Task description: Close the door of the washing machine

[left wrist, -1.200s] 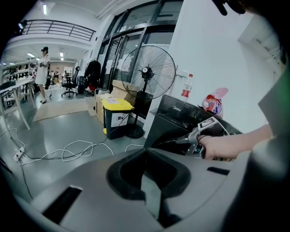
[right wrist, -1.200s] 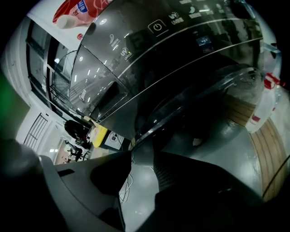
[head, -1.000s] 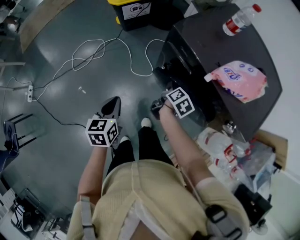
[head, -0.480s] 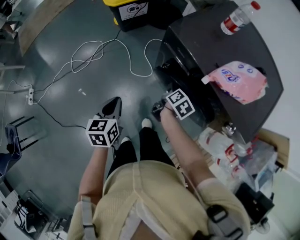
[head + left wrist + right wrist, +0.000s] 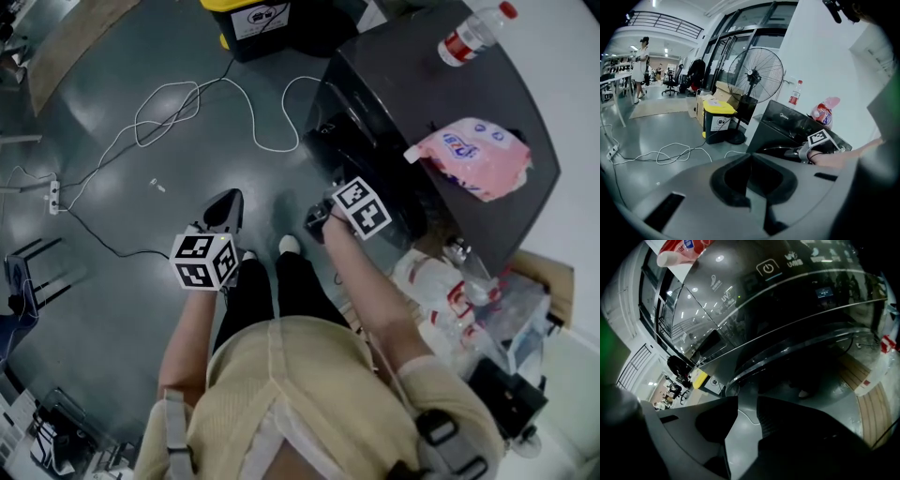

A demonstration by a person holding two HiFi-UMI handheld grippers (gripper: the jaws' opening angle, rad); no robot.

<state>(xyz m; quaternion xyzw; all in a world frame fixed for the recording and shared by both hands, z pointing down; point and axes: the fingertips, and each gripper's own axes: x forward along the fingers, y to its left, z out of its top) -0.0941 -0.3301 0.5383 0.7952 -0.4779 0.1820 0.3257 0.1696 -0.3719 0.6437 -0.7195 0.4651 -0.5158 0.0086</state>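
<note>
Left fingers (image 5: pixel 689 199) together, right fingers (image 5: pixel 799 432) apart

Pale yellow top (image 5: pixel 309 375), black trousers (image 5: pixel 281 291), white shoes (image 5: pixel 292 245), grey shoulder straps (image 5: pixel 176 431), black-white marker cubes (image 5: pixel 204 262) (image 5: pixel 362 207).

The black washing machine (image 5: pixel 427 98) has a glossy, chrome-rimmed round door (image 5: pixel 806 362).

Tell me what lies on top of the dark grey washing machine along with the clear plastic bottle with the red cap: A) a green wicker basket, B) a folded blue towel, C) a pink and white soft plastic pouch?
C: the head view shows a pink and white soft plastic pouch lying on top of the dark grey washing machine, a little apart from the clear plastic bottle with the red cap.
</note>
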